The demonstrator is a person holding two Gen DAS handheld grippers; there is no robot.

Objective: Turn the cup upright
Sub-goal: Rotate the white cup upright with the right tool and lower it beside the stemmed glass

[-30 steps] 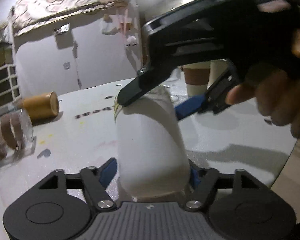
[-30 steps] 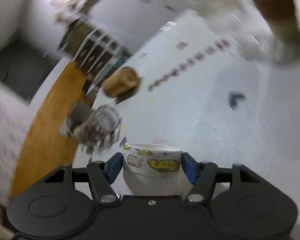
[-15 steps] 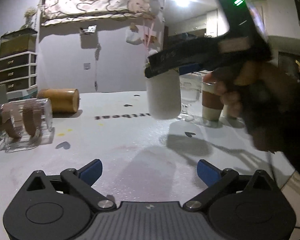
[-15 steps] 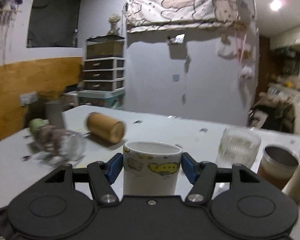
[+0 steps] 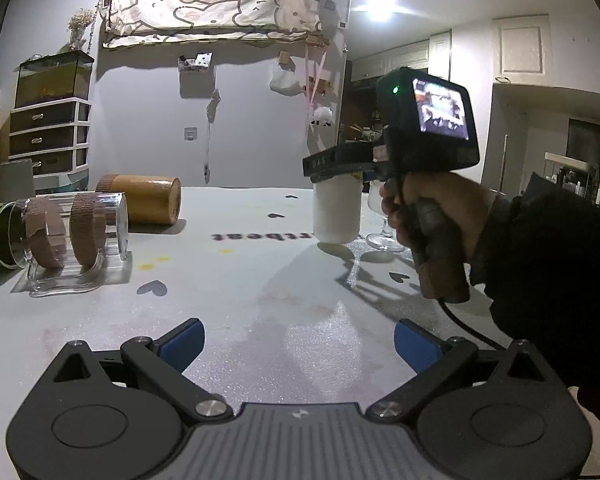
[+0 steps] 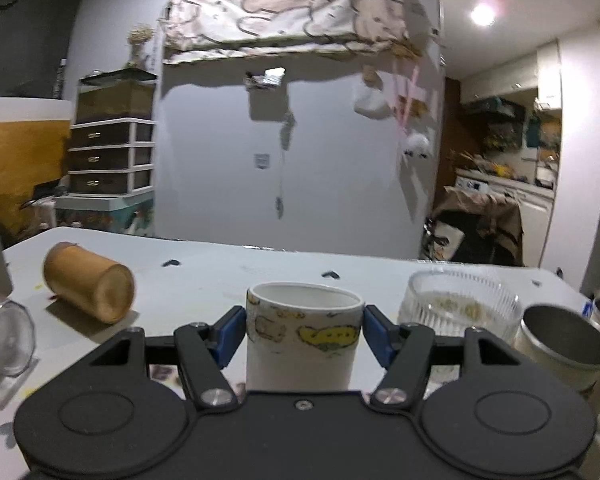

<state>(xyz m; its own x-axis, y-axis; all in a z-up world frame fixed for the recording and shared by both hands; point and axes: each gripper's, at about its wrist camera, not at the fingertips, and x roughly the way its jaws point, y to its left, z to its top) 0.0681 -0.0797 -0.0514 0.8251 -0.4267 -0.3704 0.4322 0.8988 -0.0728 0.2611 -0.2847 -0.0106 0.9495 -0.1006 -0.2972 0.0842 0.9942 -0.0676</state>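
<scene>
**Standing cup, grip not yet released**

Sitting mouth-up, the cup point(image 6: 303, 340) is white with a band of yellow and cream cartoon figures under its rim, and its open top faces the ceiling. The right gripper point(image 6: 303, 334) is clamped on it, a blue pad pressed to each side just below the rim. From the left wrist view the cup point(image 5: 336, 211) looks upright with its base at or just above the table point(image 5: 260, 280); a shadow lies right beneath it, so I cannot tell for certain whether it is fully set down.

By my reading the flip itself is done. What is left is to settle the base flat, spread the jaws and draw the right gripper back without tipping the cup.

The left gripper point(image 5: 296, 344) hangs low over the near part of the table with its pads wide apart and nothing between them.

Around the cup: a ribbed glass point(image 6: 462, 306) and a metal tin point(image 6: 566, 350) stand just to its right, a wooden cylinder point(image 6: 90, 288) lies on its side to the left, and a clear jar point(image 5: 76, 236) lies nearer the left edge.
</scene>
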